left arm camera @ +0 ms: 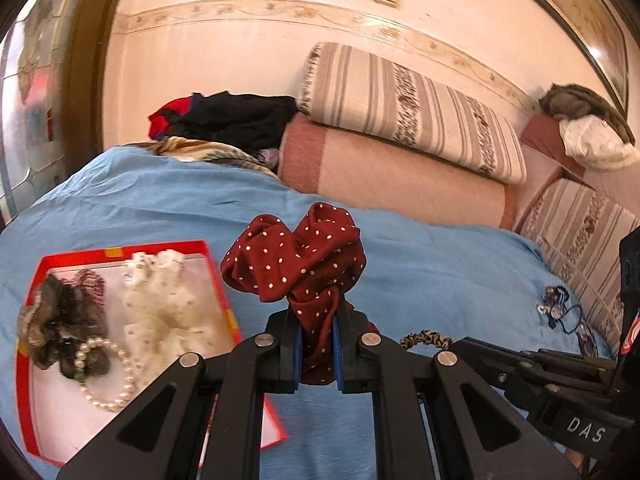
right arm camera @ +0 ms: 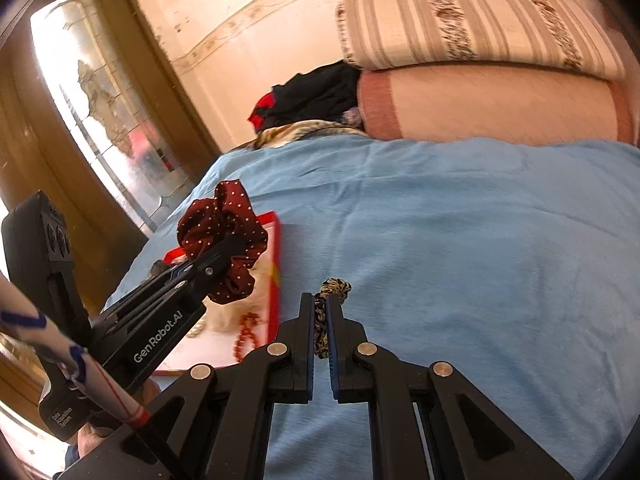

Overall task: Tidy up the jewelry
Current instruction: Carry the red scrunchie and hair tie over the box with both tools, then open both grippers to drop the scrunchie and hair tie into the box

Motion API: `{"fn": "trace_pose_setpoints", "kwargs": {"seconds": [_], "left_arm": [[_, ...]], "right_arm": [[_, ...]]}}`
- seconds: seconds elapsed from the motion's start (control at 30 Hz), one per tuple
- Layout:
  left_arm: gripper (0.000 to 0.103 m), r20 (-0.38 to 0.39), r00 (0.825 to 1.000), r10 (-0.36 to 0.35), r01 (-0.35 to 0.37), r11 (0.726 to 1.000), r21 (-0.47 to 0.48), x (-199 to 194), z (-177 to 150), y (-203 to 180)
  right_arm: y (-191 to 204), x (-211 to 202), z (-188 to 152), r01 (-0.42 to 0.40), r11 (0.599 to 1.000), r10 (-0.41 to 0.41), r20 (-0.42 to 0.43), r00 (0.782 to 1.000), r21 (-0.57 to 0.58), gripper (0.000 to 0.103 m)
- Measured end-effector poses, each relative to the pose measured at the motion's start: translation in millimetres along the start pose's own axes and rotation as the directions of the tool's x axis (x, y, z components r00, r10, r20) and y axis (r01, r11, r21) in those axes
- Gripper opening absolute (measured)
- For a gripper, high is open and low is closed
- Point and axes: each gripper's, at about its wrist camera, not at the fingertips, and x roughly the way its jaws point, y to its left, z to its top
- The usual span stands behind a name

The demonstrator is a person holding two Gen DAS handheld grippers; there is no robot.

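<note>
The left gripper [left arm camera: 316, 344] has its jaws clamped on a dark red, white-dotted fabric scrunchie [left arm camera: 296, 256], held above the blue bedspread [left arm camera: 420, 264] just right of the red-rimmed cardboard box [left arm camera: 120, 250]. The right gripper [right arm camera: 320, 334] has its jaws clamped on a thin leopard-print hair tie [right arm camera: 334, 286], whose loop protrudes past the jaw tips.

A box [left arm camera: 36, 280] lies on the bedspread [left arm camera: 440, 272], left of the left gripper [left arm camera: 316, 336]. In the box lie two scrunchies [left arm camera: 168, 304] side by side, with a bead bracelet [left arm camera: 108, 376] in front of them. A dotted scrunchie [left arm camera: 296, 260] sits between the left gripper's fingers, above the bedspread. To its right a patterned hair tie [right arm camera: 326, 316] sits between the right gripper's [right arm camera: 320, 320] fingers. Farther right another hair tie [left arm camera: 556, 304] lies on the bedspread. Behind are cushions [left arm camera: 400, 168] and a clothes pile [left arm camera: 232, 120].
</note>
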Motion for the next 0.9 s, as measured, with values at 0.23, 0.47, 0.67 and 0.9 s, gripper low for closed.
{"fn": "trace_pose_setpoints", "kwargs": {"seconds": [0.23,0.47,0.67,0.9], "left_arm": [[0.011,0.01,0.998,0.057,-0.057,0.997,-0.055,-22.0,-1.1,51.9],[0.011,-0.068,0.983,0.173,-0.182,0.97,-0.161,-34.8,-27.6,130.9],[0.011,-0.14,0.96,0.241,-0.267,0.94,-0.214,-39.8,-49.7,172.3],[0.011,-0.222,0.94,0.258,-0.305,0.927,-0.219,-25.5,-60.3,178.0]], "right_arm": [[51.2,30.6,2.0,-0.06,0.996,0.058,-0.034,0.998,-0.058,0.007],[98.8,69.1,-6.6,-0.143,0.986,0.135,-0.097,0.986,-0.081,0.007],[120.4,97.0,-17.2,-0.212,0.976,0.202,-0.144,0.969,-0.058,0.007],[116.6,130.4,-37.1,-0.159,0.986,0.143,-0.223,0.964,-0.052,0.007]]}}
